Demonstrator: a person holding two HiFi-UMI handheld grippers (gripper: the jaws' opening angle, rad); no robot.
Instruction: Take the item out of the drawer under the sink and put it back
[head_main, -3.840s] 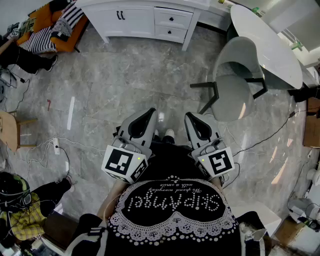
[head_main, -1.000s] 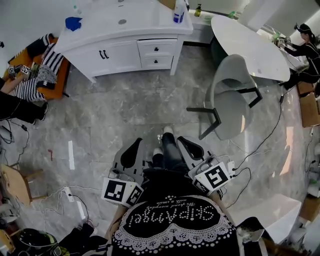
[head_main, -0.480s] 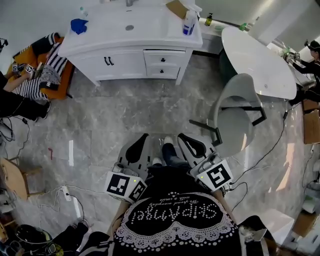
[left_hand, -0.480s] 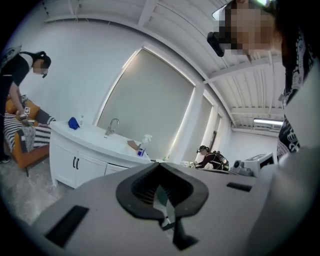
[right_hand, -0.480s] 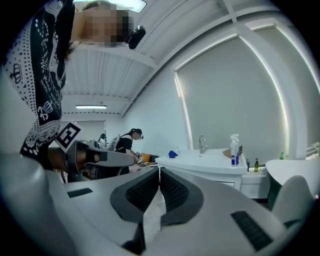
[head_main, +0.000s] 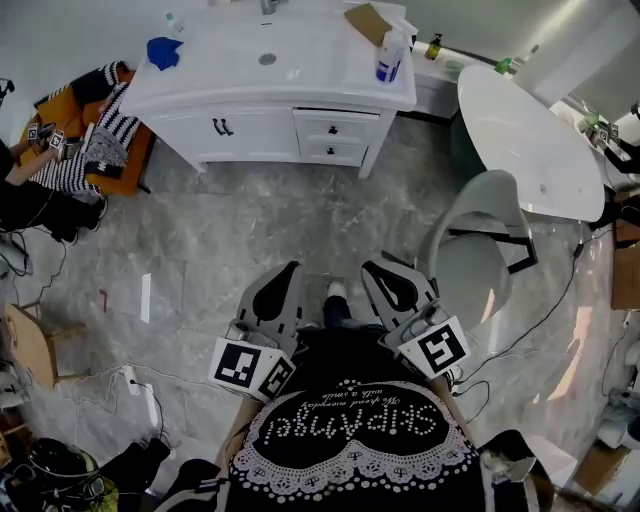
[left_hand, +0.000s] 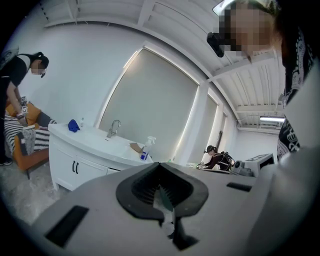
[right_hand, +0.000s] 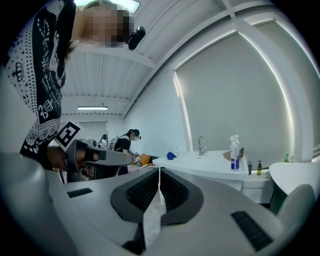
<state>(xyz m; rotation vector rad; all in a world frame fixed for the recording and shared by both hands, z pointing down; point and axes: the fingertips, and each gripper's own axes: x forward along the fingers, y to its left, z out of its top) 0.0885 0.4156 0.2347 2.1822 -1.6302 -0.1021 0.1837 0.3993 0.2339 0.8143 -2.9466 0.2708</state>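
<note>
The white sink cabinet (head_main: 270, 75) stands across the floor at the top of the head view, its two small drawers (head_main: 336, 140) shut. The item is not in sight. My left gripper (head_main: 292, 267) and right gripper (head_main: 372, 265) are held side by side in front of the person's body, far from the cabinet and pointing towards it. Both are shut with nothing between the jaws. The left gripper view shows the cabinet (left_hand: 80, 152) and its tap (left_hand: 114, 128) ahead. The right gripper view shows the cabinet (right_hand: 210, 162) too, with the left gripper (right_hand: 125, 159) beside it.
On the counter stand a spray bottle (head_main: 390, 55), a blue cloth (head_main: 162, 50) and a brown box (head_main: 368, 20). A grey chair (head_main: 480, 250) and a round white table (head_main: 530, 130) are at the right. An orange sofa (head_main: 100, 140) and floor cables (head_main: 130, 380) lie at the left.
The person has walked towards the sink cabinet, which now shows more fully and further down in the head view. Both grippers stay shut and side by side.
</note>
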